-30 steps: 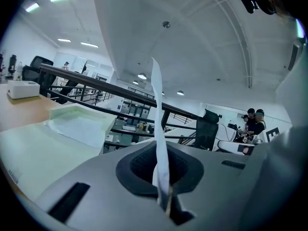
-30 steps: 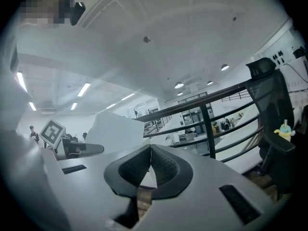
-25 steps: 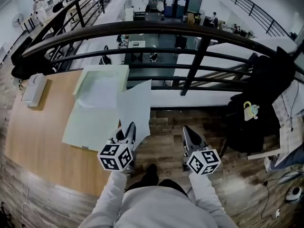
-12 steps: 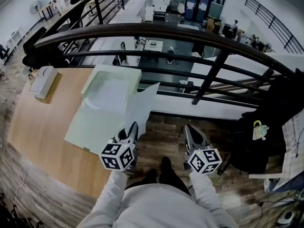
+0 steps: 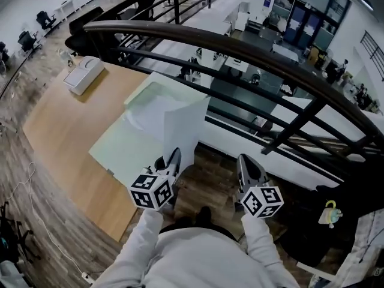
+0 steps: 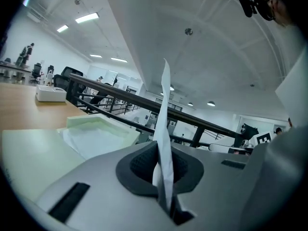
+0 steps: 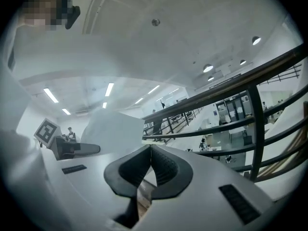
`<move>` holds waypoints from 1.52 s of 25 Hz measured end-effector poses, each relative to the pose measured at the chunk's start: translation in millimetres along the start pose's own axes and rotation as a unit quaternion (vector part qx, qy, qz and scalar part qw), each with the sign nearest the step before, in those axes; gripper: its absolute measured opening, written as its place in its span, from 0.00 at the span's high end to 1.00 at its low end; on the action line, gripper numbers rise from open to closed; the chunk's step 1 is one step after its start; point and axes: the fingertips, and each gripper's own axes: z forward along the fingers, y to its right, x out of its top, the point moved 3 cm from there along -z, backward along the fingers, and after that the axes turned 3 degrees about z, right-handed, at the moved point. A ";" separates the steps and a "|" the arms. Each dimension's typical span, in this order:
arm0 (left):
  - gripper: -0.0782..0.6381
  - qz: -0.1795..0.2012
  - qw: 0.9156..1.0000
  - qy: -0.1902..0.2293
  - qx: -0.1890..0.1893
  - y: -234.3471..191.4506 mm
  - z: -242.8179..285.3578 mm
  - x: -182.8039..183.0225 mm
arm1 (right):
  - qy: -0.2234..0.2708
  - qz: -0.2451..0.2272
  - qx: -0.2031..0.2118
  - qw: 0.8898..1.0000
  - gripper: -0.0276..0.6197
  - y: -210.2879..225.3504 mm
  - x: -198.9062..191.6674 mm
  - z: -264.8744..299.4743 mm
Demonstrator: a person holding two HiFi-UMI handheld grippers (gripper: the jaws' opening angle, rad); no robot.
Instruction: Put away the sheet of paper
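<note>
- The sheet of paper (image 5: 187,128) stands on edge in the air, pinched at its lower edge by the left gripper (image 5: 173,159), whose jaws are clamped together on it. The left gripper view shows the sheet rising as a thin, slightly bowed blade from between the pads.
- The sheet hangs over the near right edge of the pale green tray (image 5: 137,93). It is above the tray and does not lie in it.
- The tray already holds loose white sheets (image 5: 150,110). It sits on a pale green mat (image 5: 117,152) at the right end of the wooden table (image 5: 60,119).
- The right gripper (image 5: 245,164) is held out over the floor beside the table, well apart from the paper. Its jaws are together with nothing between them.
- A white box (image 5: 84,75) rests at the table's far left corner, and a dark railing (image 5: 252,50) runs behind the table.
- Judged from this, the pick-up is done and the carry is close to its end. What remains is to tip the sheet flat, lower it onto the stack in the tray and let go.
- The tray is a likely destination, though the task names none.
</note>
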 end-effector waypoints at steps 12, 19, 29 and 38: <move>0.87 -0.063 0.986 0.094 0.121 -27.7 -36.4 34.0 | -0.032 -0.017 0.121 0.992 0.91 4.5 17.5 64.5; 0.87 -0.098 0.967 0.125 0.201 -56.3 -76.9 27.8 | -0.057 -0.019 0.180 0.982 0.91 -19.9 8.4 94.6; 0.87 -0.152 0.946 0.144 0.249 -99.9 -86.9 20.1 | -0.087 -0.040 0.212 0.973 0.91 -36.6 3.2 140.0; 0.87 -0.238 0.927 0.170 0.235 -136.7 -65.5 14.8 | -0.106 -0.054 0.225 0.967 0.91 -55.6 2.2 188.3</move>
